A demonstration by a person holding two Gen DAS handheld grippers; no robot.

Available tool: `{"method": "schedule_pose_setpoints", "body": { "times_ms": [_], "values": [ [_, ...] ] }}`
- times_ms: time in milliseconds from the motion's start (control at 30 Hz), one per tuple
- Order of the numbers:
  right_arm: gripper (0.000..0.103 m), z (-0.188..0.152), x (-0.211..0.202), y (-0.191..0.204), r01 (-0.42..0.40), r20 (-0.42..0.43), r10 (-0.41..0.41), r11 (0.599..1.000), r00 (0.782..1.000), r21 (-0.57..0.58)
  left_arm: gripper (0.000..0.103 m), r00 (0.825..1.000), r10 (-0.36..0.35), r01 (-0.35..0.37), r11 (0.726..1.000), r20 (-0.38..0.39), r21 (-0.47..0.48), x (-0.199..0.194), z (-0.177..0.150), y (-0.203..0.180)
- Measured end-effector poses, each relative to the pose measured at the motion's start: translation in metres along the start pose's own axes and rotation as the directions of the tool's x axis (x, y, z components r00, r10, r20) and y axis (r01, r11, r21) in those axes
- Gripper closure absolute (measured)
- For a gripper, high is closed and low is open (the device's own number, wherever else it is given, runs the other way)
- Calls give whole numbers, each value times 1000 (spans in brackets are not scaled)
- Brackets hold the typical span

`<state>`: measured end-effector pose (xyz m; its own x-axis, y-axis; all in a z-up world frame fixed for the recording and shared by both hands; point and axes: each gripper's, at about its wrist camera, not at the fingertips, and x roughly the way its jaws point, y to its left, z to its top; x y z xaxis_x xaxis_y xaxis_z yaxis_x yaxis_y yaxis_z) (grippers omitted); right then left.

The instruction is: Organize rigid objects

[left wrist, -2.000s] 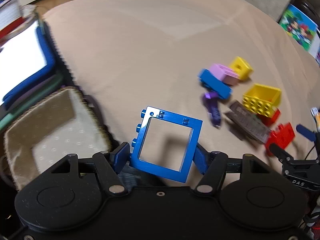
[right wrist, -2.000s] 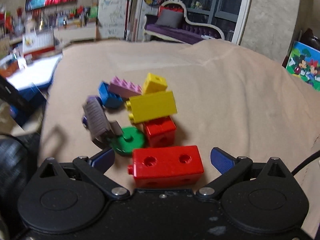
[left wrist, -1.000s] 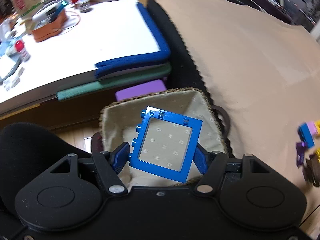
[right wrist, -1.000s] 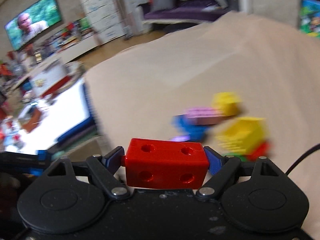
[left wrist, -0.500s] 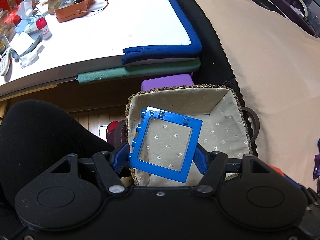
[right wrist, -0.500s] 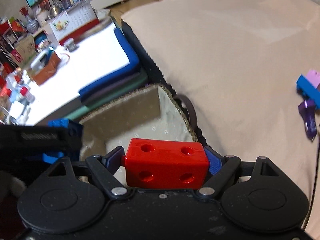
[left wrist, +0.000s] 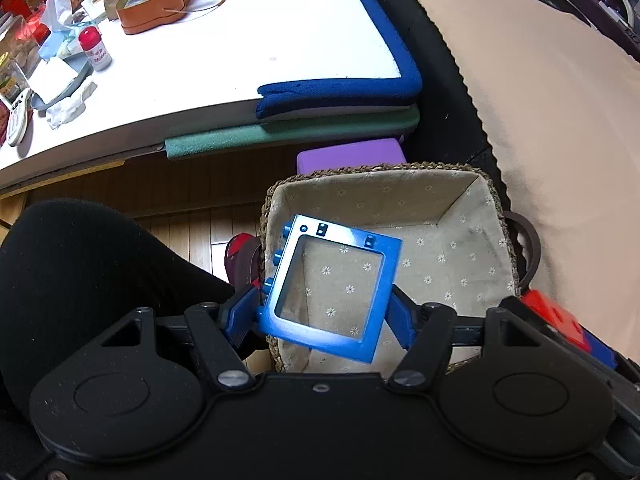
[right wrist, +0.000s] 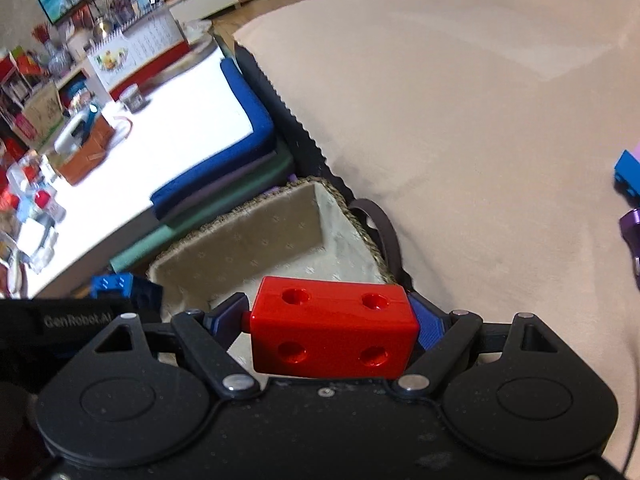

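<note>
The left gripper [left wrist: 326,314] has its fingers [left wrist: 239,314] clamped on the two side edges of a blue window frame [left wrist: 332,292], which hangs tilted over the near left part of a lined wicker basket [left wrist: 472,196] standing on the floor between the white desk [left wrist: 224,52] and the bed with its beige cover [left wrist: 552,120]. The right gripper [right wrist: 334,330] has its fingers [right wrist: 430,326] closed on the ends of a red block [right wrist: 332,330], poised above the basket's near edge in its own view. From here, the main danger seems to be the frame's position: it sits close to the basket's left rim, and because it is held at a slant, one corner would probably land first, so it could tip against the wall or catch on the woven edge and topple onto the wooden floor. The red block looks to be over the near rim rather than the middle, so letting go now might bounce it off the edge. Both grippers are crowded over the same small opening; in the left view the red block shows just beside the left gripper's body, so a careless move could knock one against the other and jolt a piece loose. The lining looks soft, which should deaden any bounce inside. Other bricks [right wrist: 628,172] wait on the bed at the far right.
</note>
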<state>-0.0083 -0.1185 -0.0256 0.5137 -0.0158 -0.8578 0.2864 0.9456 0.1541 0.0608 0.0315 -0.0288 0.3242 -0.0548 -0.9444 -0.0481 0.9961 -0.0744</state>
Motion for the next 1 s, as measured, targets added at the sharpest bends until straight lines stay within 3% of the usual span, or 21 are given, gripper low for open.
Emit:
{"method": "schedule_pose_setpoints", "body": {
  "times_ms": [133,633,1000],
  "values": [
    [15,-1,-2,-2,9,12,-9,1000,1000,10,34,1000,8,-8,1000,14,7,-2,-1,-1],
    [13,-31,-17,-10,86,23,-86,996,996,13,33,999,23,-24,1000,22,19,-7,-6,-2],
    [10,-41,-22,-17,97,39,-100,993,994,62,32,992,80,-88,993,99,75,-16,-12,-11]
  ]
}}
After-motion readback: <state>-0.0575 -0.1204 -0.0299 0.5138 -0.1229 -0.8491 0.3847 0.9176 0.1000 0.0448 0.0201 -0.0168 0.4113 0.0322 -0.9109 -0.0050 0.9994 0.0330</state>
